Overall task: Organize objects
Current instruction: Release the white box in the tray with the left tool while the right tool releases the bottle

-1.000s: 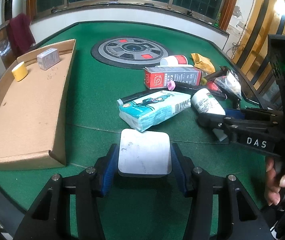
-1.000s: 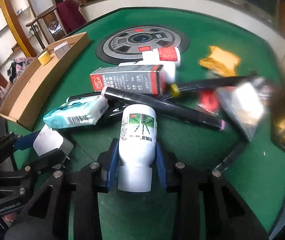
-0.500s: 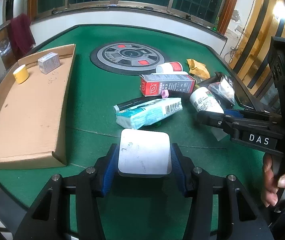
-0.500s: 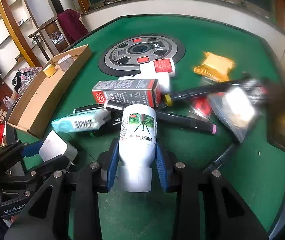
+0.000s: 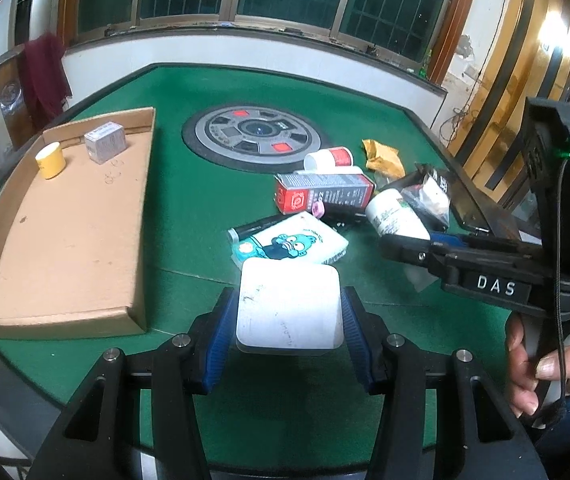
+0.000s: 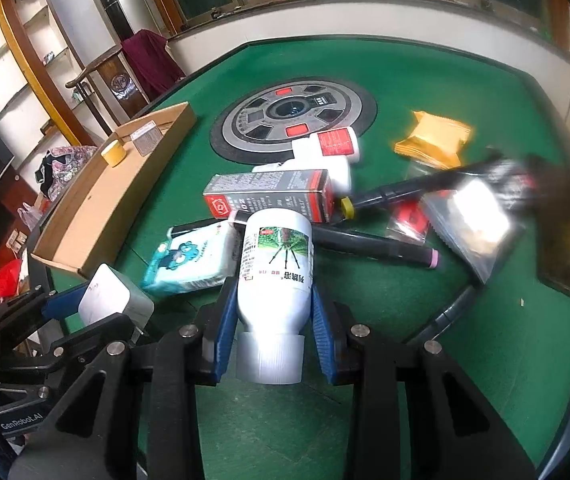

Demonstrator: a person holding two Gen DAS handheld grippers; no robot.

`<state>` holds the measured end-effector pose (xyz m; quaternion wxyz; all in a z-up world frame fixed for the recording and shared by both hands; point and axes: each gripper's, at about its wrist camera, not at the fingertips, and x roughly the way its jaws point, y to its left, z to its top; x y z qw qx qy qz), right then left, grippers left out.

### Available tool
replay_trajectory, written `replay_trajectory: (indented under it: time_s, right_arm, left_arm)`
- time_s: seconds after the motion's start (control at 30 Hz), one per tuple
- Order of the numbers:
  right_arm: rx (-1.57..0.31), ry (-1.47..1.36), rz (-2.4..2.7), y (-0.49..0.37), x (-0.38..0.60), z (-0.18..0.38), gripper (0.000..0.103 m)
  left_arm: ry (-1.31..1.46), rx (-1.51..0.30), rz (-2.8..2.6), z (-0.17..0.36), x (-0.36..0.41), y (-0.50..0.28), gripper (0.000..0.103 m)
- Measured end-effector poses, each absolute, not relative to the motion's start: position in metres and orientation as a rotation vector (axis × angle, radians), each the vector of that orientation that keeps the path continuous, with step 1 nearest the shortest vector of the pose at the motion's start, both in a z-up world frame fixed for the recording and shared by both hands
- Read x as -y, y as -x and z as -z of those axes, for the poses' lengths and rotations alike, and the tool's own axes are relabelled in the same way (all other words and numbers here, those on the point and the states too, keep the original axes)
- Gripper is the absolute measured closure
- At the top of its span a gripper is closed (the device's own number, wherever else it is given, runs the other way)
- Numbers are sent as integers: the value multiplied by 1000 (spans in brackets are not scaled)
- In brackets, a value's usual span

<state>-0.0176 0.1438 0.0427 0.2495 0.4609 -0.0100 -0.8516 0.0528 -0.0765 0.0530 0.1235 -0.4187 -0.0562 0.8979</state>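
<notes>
While sorting goes on: two things lie in the cardboard tray [image 5: 65,240], far left.
Left gripper [image 5: 289,330]: fingers clamp a white box [image 5: 289,308].
Right gripper [image 6: 271,320]: fingers clamp a white bottle [image 6: 277,264].
Left to do: pile [image 5: 325,200] on the worktop [image 5: 189,200], centre-right.

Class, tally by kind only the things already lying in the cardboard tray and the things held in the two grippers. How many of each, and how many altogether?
Yellow tape roll: 1
Small grey box: 1
White bottle: 1
White square case: 1
Total: 4
</notes>
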Motion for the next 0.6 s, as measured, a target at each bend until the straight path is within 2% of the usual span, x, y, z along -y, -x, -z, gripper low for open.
replay_trajectory:
  time_s: [0.6]
  right_arm:
    - [-1, -1211, 2200, 8, -80, -71, 71]
  left_arm:
    - [1126, 337, -2743, -82, 157, -56, 57]
